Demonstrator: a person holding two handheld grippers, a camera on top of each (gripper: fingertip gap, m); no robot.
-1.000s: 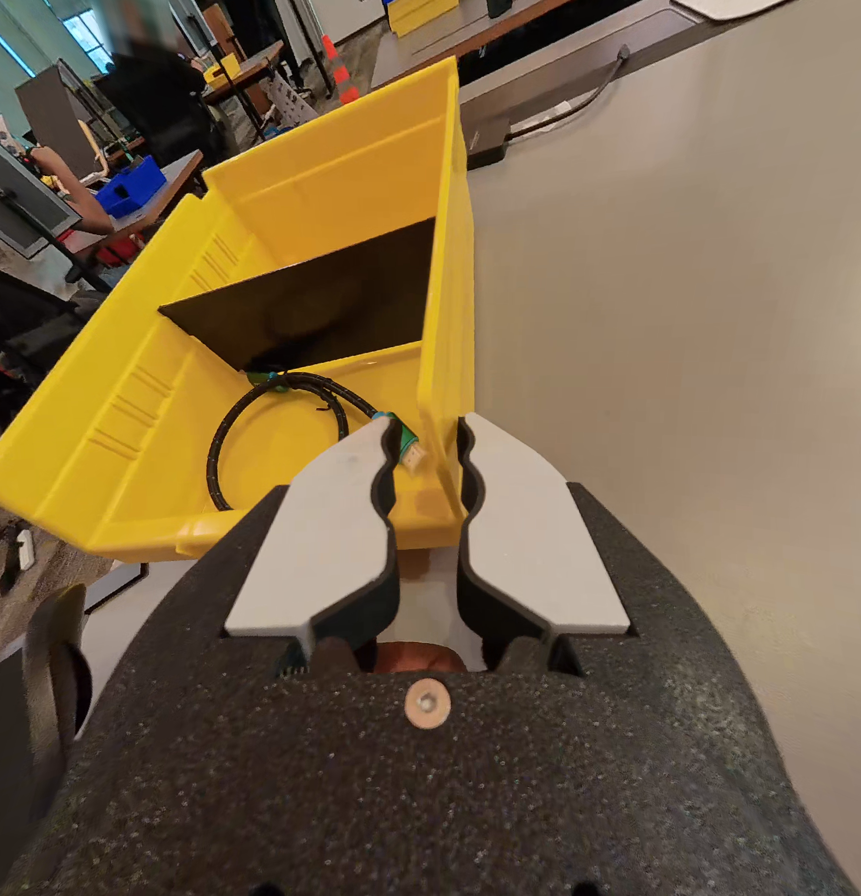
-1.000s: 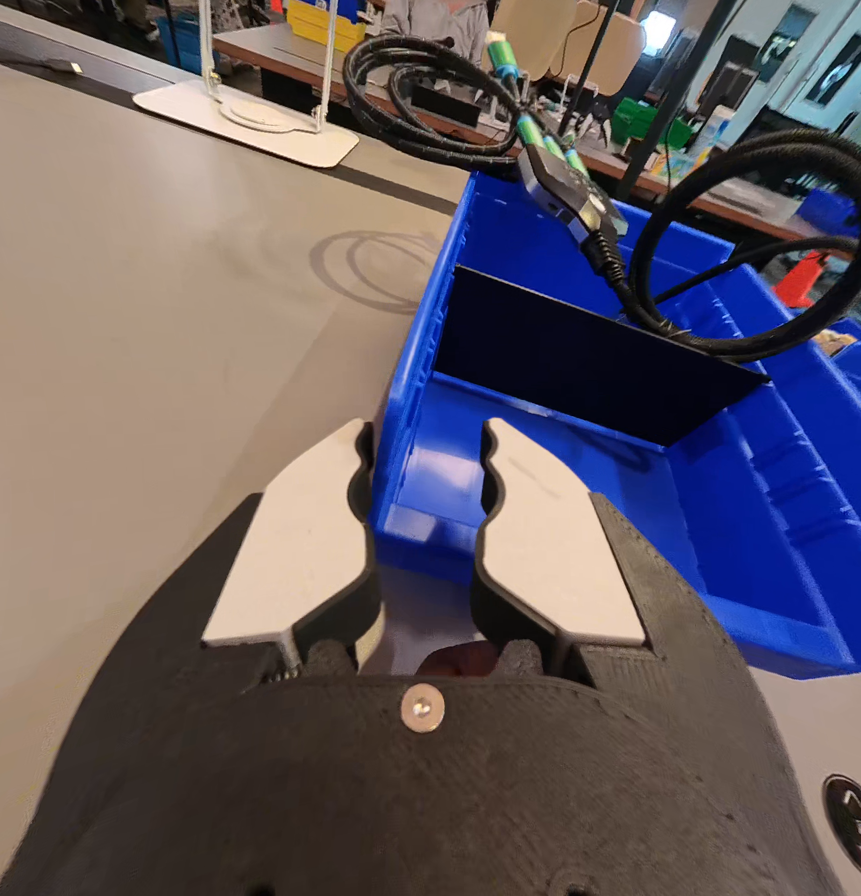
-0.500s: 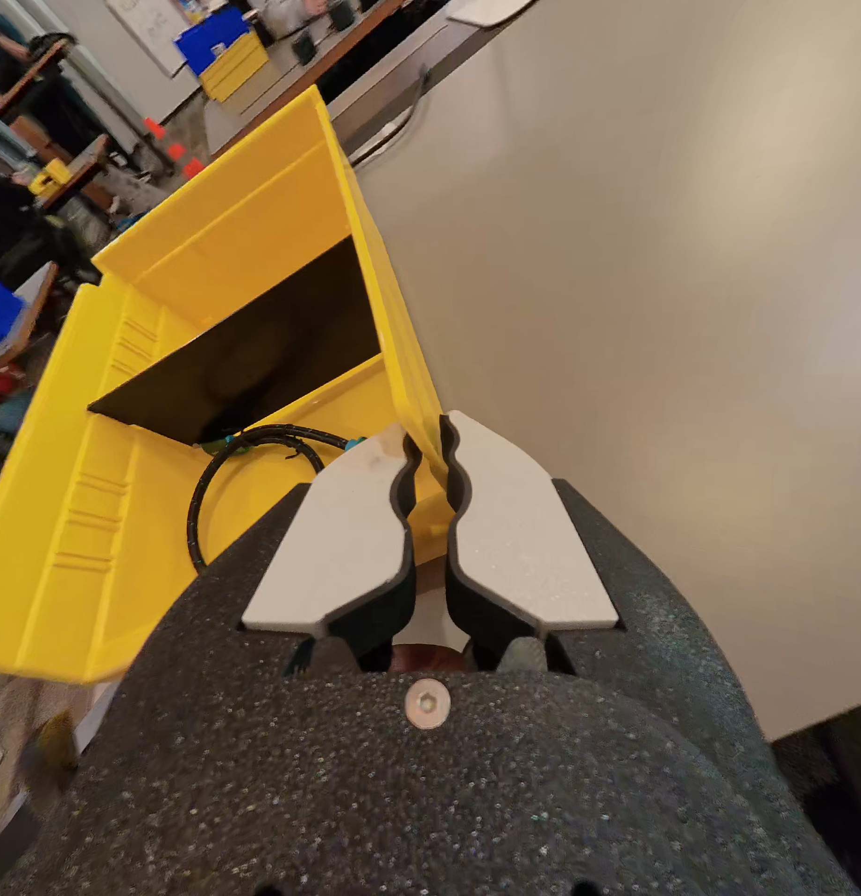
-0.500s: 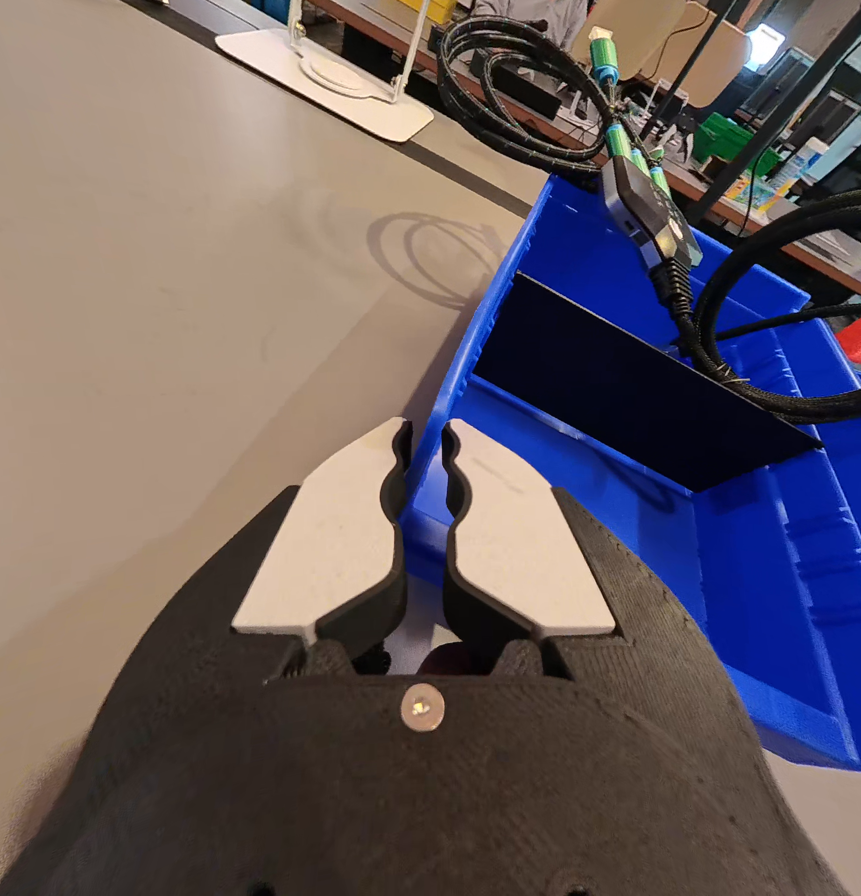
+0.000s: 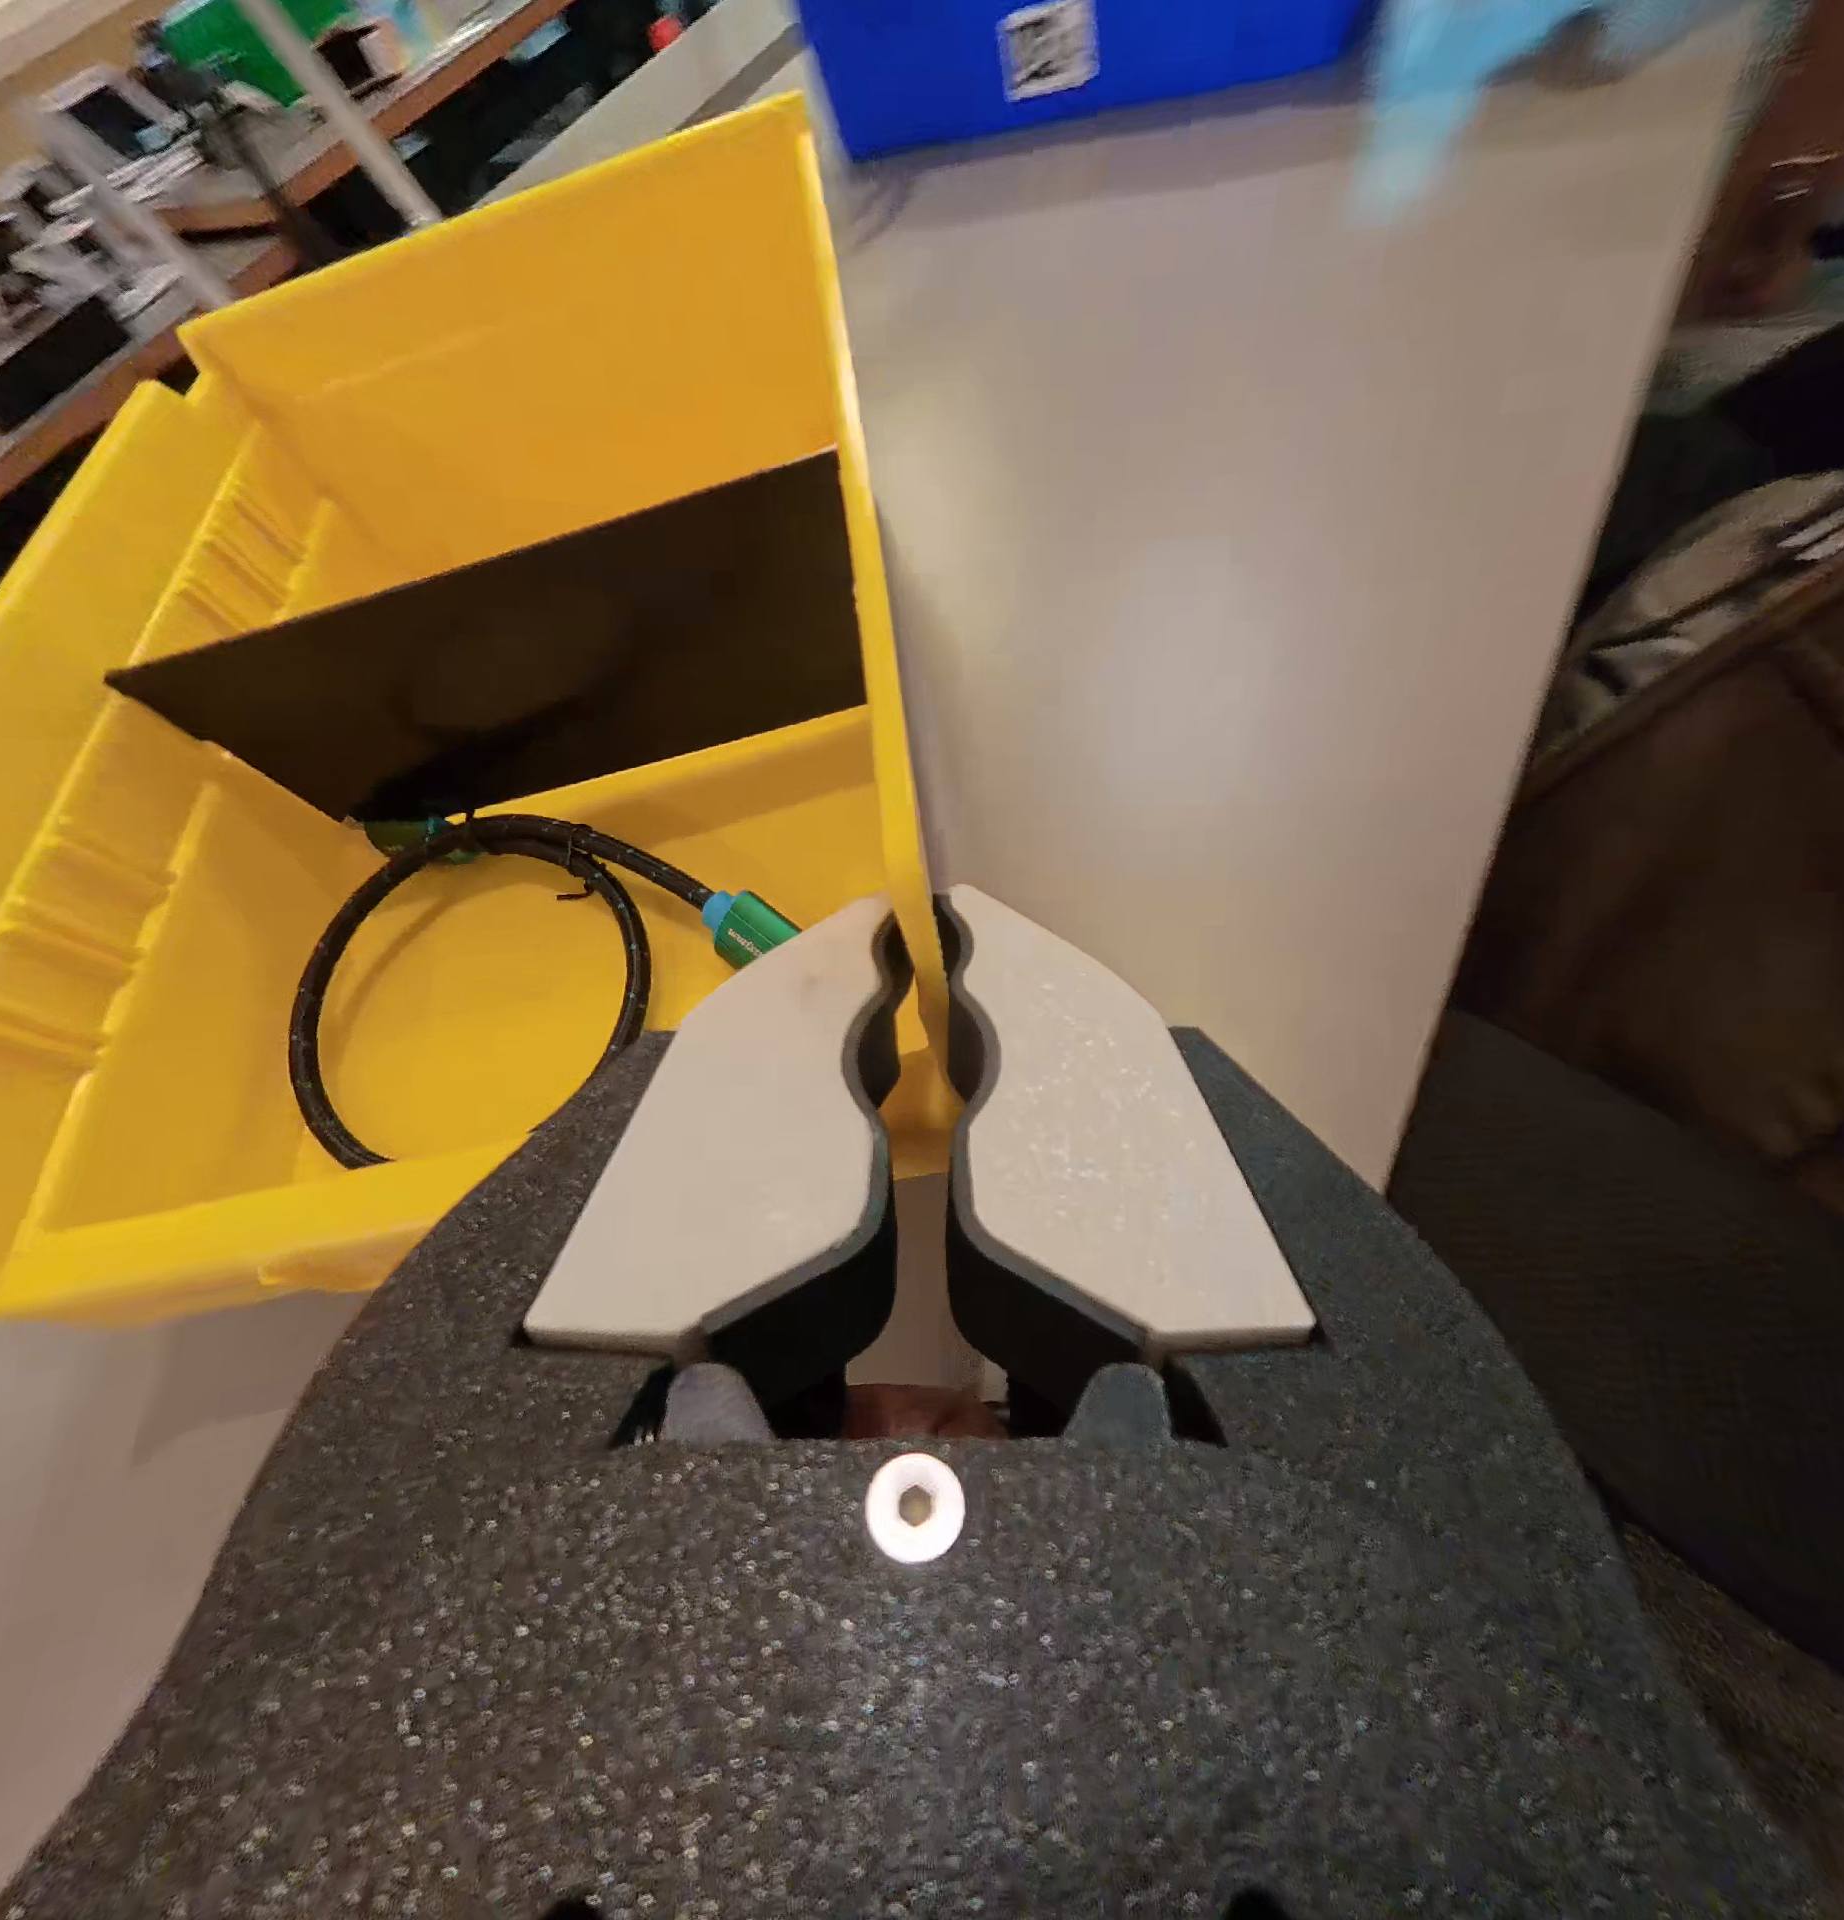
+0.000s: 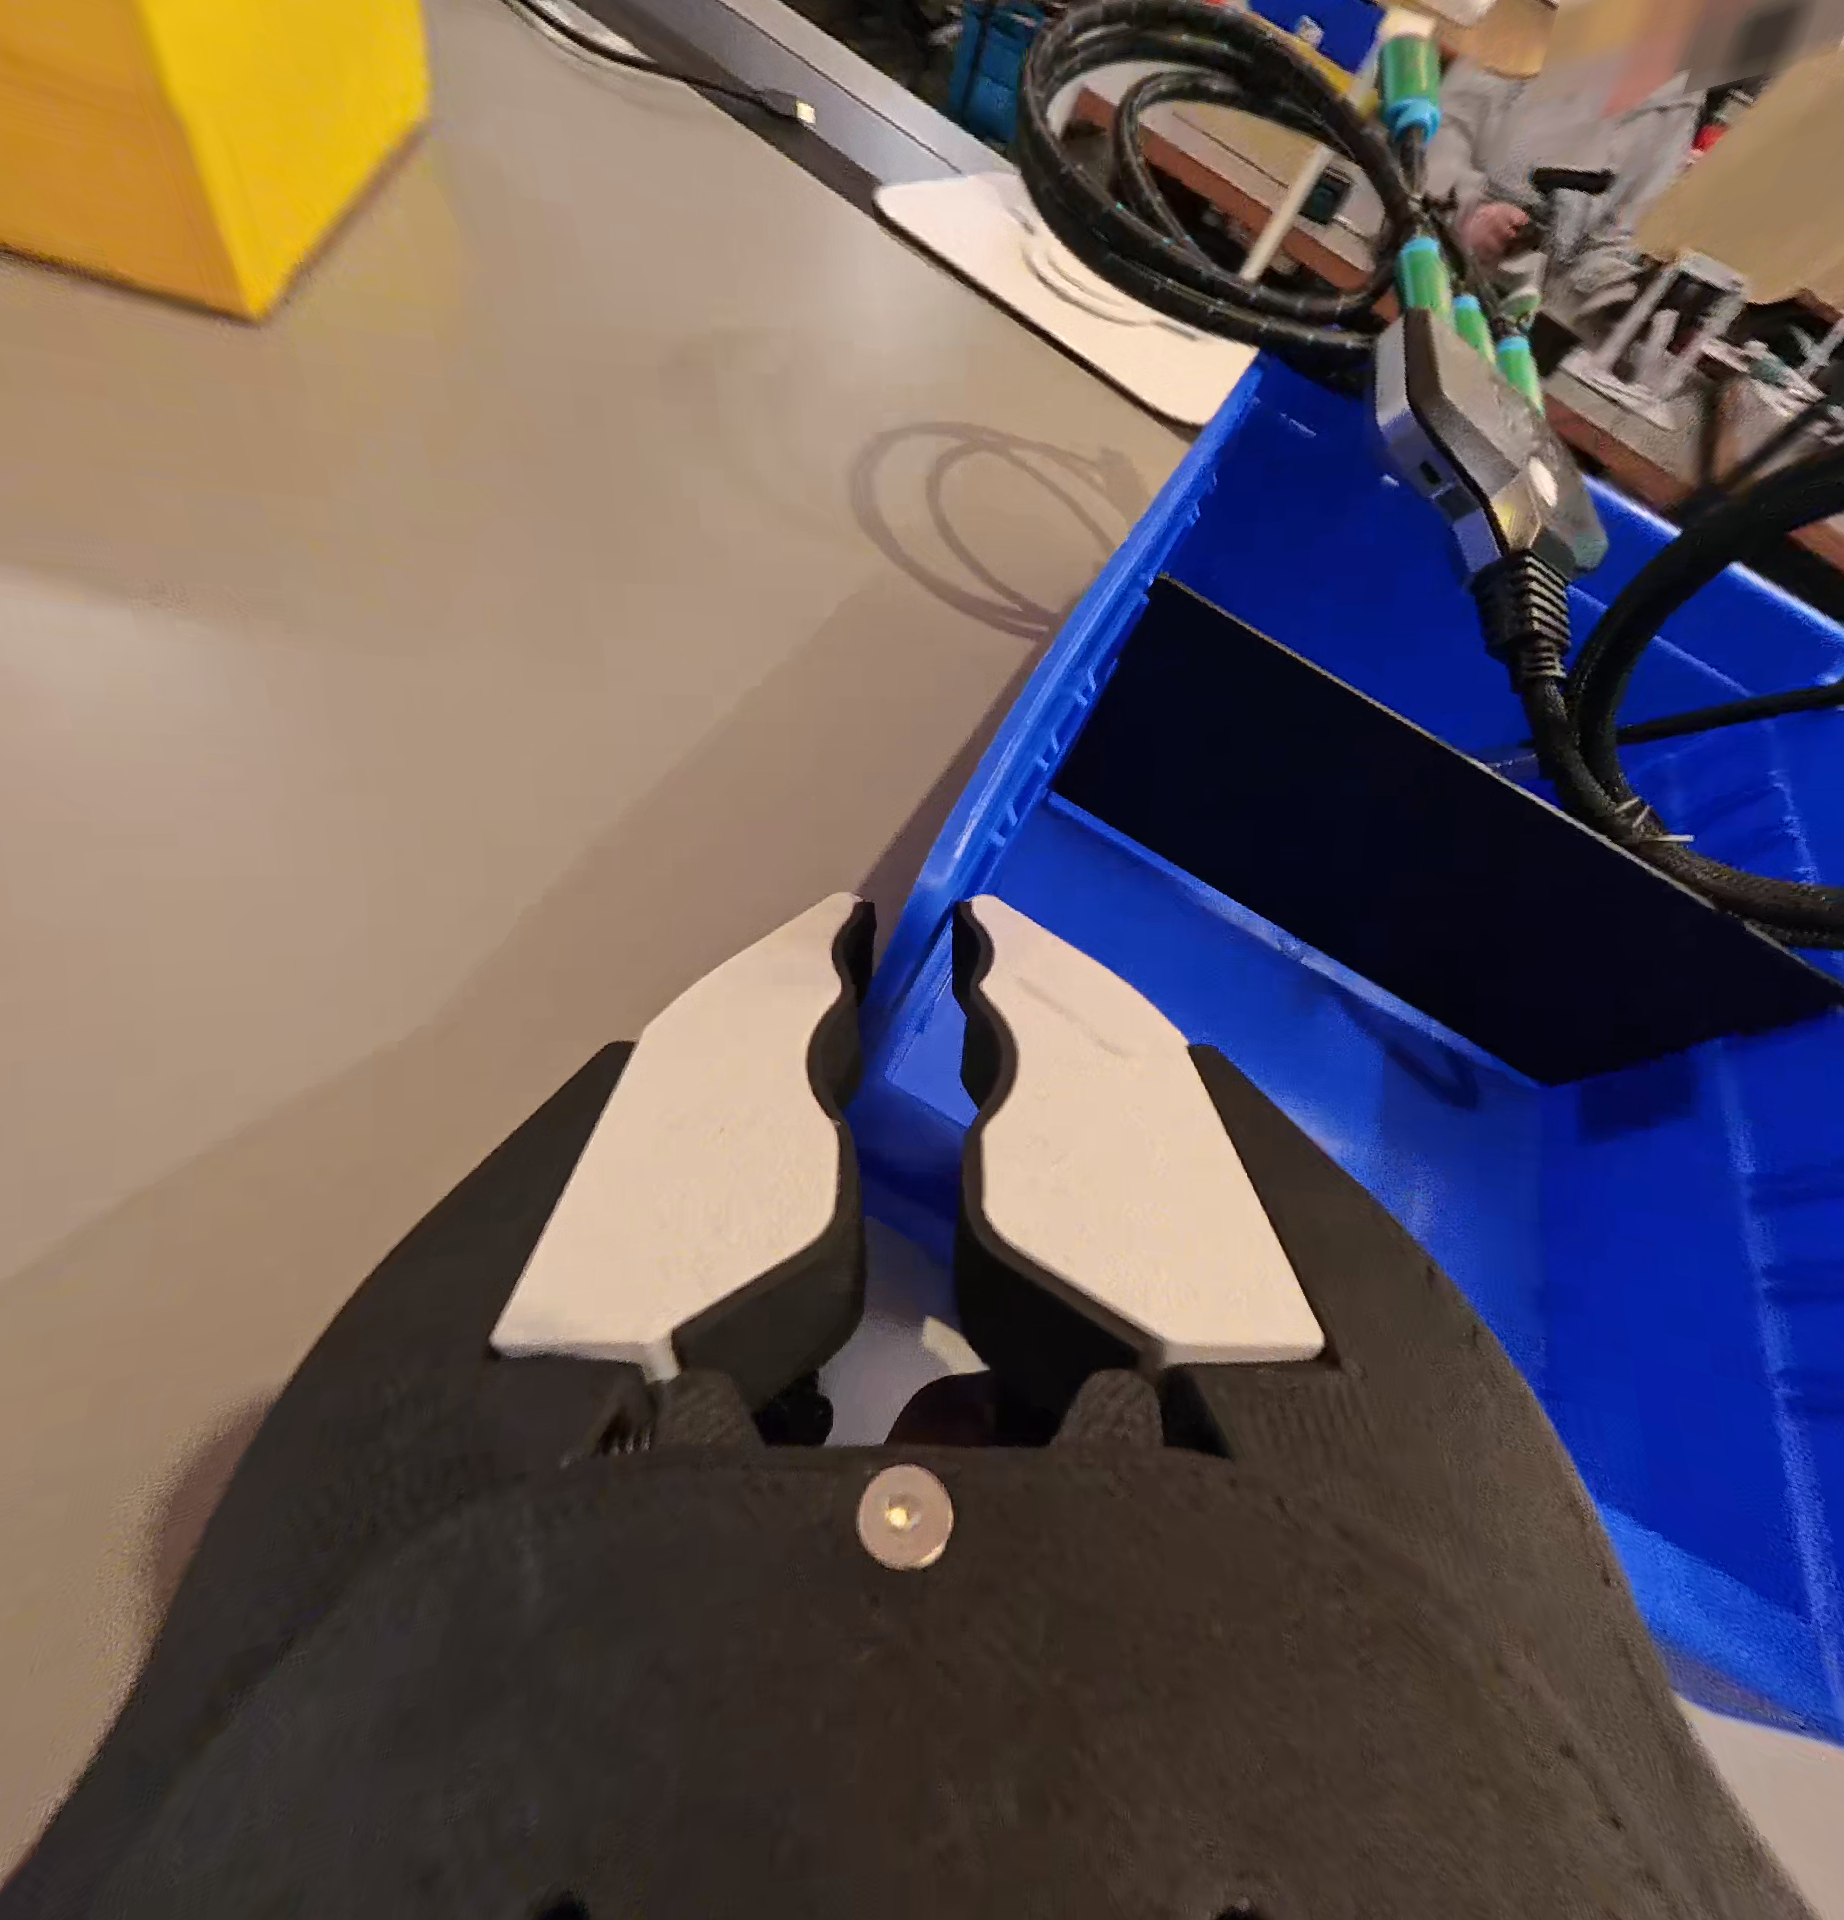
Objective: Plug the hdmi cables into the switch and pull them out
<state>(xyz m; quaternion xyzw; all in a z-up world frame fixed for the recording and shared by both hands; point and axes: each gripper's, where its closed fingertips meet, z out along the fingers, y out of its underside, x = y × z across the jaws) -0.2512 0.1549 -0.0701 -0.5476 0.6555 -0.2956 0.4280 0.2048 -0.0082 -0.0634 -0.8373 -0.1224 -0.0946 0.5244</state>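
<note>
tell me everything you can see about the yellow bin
The yellow bin is an open-topped, glossy plastic box with ribbed side walls. A black divider stands across it, splitting it in two. In the near compartment lies a coiled black braided cable with green plugs. The bin looks tilted. The left gripper is clamped on its right wall near the front corner. The far compartment looks empty.

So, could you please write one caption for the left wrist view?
Left claw clamps the side wall of a yellow bin holding a coiled black cable before a black divider.
</note>
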